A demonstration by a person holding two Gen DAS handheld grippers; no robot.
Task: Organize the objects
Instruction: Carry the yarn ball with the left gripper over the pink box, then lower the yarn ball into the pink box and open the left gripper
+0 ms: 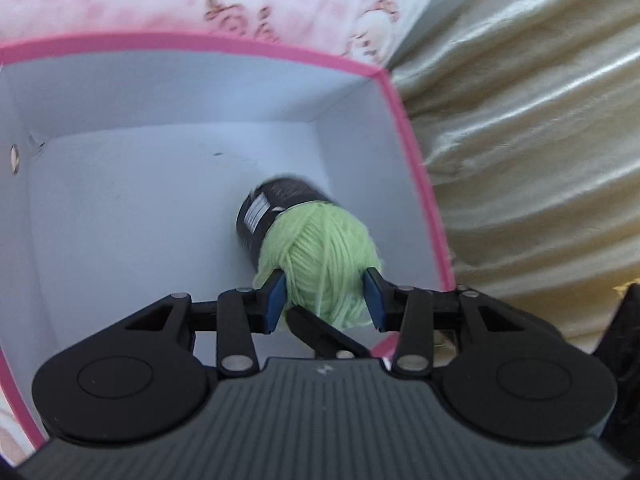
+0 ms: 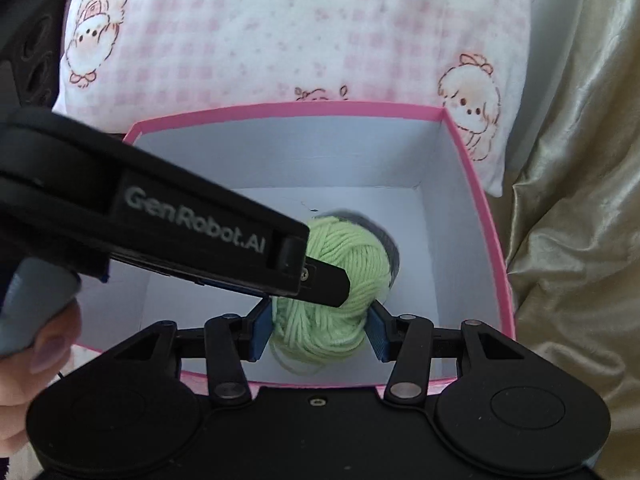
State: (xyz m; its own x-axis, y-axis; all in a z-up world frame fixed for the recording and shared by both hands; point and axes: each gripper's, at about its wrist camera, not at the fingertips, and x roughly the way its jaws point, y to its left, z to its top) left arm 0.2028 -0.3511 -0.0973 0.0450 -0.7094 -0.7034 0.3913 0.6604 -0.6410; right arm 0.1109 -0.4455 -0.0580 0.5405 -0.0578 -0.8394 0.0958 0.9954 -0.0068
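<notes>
A light green yarn ball with a black paper label (image 1: pixel 320 256) hangs inside a pink-rimmed white box (image 1: pixel 200 42). My left gripper (image 1: pixel 326 296) has its blue pads on both sides of the yarn, shut on it. In the right wrist view the same yarn ball (image 2: pixel 340 276) sits between my right gripper's (image 2: pixel 318 330) blue pads inside the box (image 2: pixel 288 109). The left gripper's body (image 2: pixel 168 216) crosses in from the left, its tip on the yarn. Both grippers appear shut on the yarn.
The box stands on a pink checked pillow with cartoon prints (image 2: pixel 280 40). Shiny beige-gold fabric (image 1: pixel 540 140) lies to the right of the box. The box floor to the left of the yarn is bare white.
</notes>
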